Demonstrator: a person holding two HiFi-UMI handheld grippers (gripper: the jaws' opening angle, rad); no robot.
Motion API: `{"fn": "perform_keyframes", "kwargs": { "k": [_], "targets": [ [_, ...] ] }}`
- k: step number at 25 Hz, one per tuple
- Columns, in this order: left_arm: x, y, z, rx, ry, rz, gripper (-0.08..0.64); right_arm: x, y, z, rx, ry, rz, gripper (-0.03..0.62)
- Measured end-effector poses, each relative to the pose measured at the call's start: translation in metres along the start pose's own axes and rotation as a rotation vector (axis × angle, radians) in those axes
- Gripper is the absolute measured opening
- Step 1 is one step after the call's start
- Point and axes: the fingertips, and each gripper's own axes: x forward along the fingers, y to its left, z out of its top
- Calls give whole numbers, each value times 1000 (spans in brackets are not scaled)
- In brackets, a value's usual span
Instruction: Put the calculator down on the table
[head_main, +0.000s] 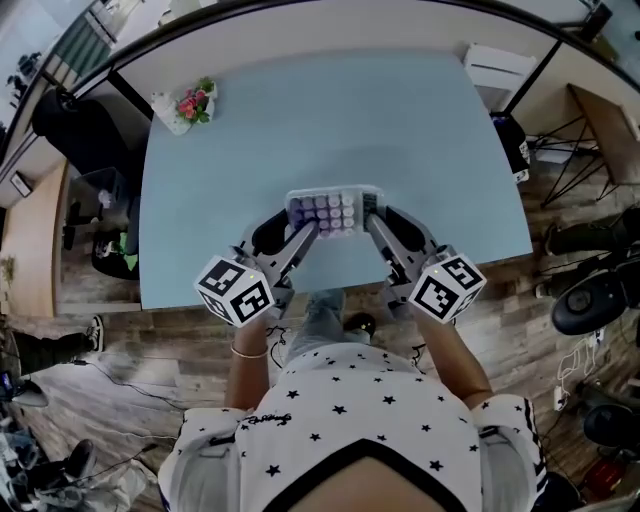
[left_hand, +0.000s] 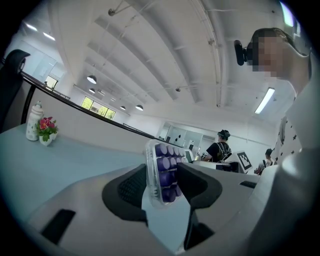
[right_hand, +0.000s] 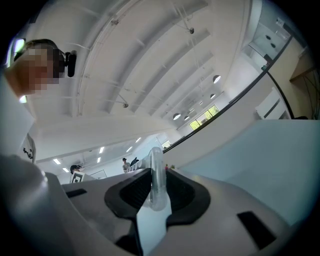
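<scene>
The calculator (head_main: 330, 212), a clear-cased slab with rows of purple keys, is held flat between both grippers over the near part of the pale blue table (head_main: 300, 120). My left gripper (head_main: 305, 228) is shut on its left end, and my right gripper (head_main: 372, 222) is shut on its right end. In the left gripper view the calculator (left_hand: 162, 172) stands on edge between the dark pads of the left gripper (left_hand: 160, 186), keys facing right. The right gripper view has only its clear rim (right_hand: 156, 177) showing, pinched in the right gripper (right_hand: 156, 192). I cannot tell whether its underside touches the table.
A small white vase of pink flowers (head_main: 188, 105) stands at the table's far left corner, also in the left gripper view (left_hand: 44, 130). The table's front edge (head_main: 330, 285) runs just below the grippers. Behind the table's far right corner sits a white unit (head_main: 497, 68).
</scene>
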Motion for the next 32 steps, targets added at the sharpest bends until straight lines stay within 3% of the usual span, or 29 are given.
{"fn": "perform_keyframes", "kwargs": {
  "k": [13,32],
  "targets": [
    [32,41,-19,-43,84,-24,216,27,-38,-16,44,44,-79,89],
    [51,65,-64,-113,170,-34,219,31,-71,-50,86,116,-161,92]
  ]
}}
